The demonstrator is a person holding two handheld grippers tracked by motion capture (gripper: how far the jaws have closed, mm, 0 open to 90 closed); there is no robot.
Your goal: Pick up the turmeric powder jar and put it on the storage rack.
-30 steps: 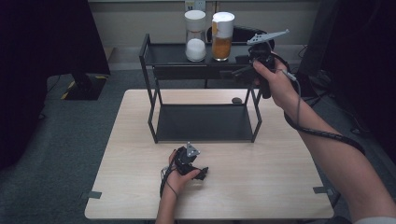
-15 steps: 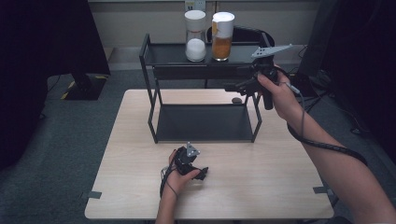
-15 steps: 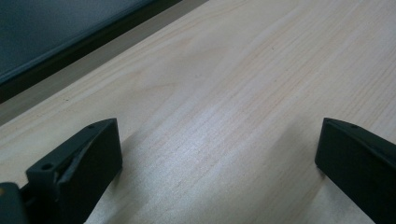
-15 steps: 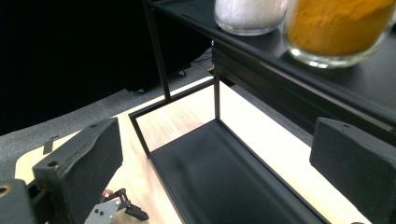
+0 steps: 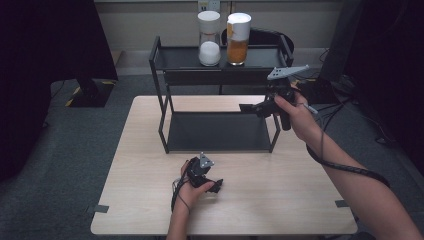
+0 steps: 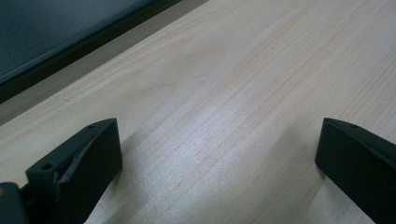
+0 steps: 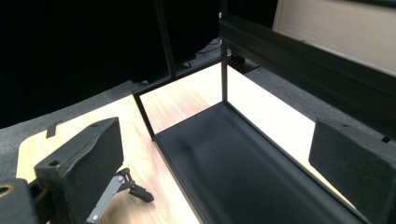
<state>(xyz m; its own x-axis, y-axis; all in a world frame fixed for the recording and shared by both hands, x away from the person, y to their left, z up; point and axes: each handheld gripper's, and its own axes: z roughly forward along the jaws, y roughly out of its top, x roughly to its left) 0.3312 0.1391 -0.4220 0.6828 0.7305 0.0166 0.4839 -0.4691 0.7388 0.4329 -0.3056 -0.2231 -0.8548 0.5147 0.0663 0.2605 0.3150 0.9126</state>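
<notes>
Rack [image 5: 220, 100], black, two-tier, standing mid-worktop [image 5: 300, 200]; two jars [image 5: 209, 37] sitting on its top shelf. Right tool [image 5: 247, 107] hovering at its right end, jaws apart, empty. Left tool [image 5: 217, 186] resting on worktop, jaws apart. Risk: right tool knocking the frame, toppling jars.

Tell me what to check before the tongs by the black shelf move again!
1. Right tongs open: ok, jaws stand wide apart.
2. Right tongs hold nothing: ok.
3. Bottom shelf free of things: ok.
4. Two jars, white jar and orange jar, upright on the top shelf: ok.
5. Left tongs open, low over the table: ok.
6. Jar lids tight: cannot tell.
</notes>
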